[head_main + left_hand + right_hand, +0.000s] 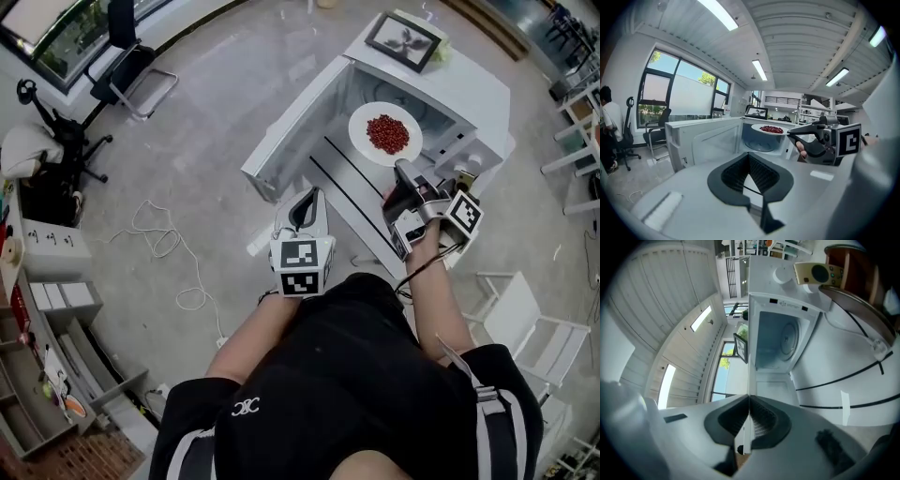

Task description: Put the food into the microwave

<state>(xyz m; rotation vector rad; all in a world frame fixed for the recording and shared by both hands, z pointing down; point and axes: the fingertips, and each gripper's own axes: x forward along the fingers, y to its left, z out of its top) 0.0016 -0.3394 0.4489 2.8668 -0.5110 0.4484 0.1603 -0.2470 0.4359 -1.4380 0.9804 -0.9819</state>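
Observation:
A white plate [364, 122] heaped with red food [387, 133] hangs level in front of the open white microwave [469, 94], at the mouth of its cavity. My right gripper [401, 169] is shut on the plate's near rim. In the right gripper view the plate [748, 352] runs edge-on as a thin white line into the shut right gripper [749, 397], with the cavity and its turntable [786, 341] beyond. My left gripper [306, 208] hovers lower left of the plate, shut and holding nothing. The left gripper view shows the left gripper [749, 154], the plate [771, 129] and the right gripper [791, 134].
The microwave door [295, 127] stands swung open to the left. A framed picture [404, 40] lies on top of the microwave. A white chair [525, 323] is at the right, an office chair [127, 61] far left, a cable [169, 246] on the floor. A person [610, 124] stands by the window.

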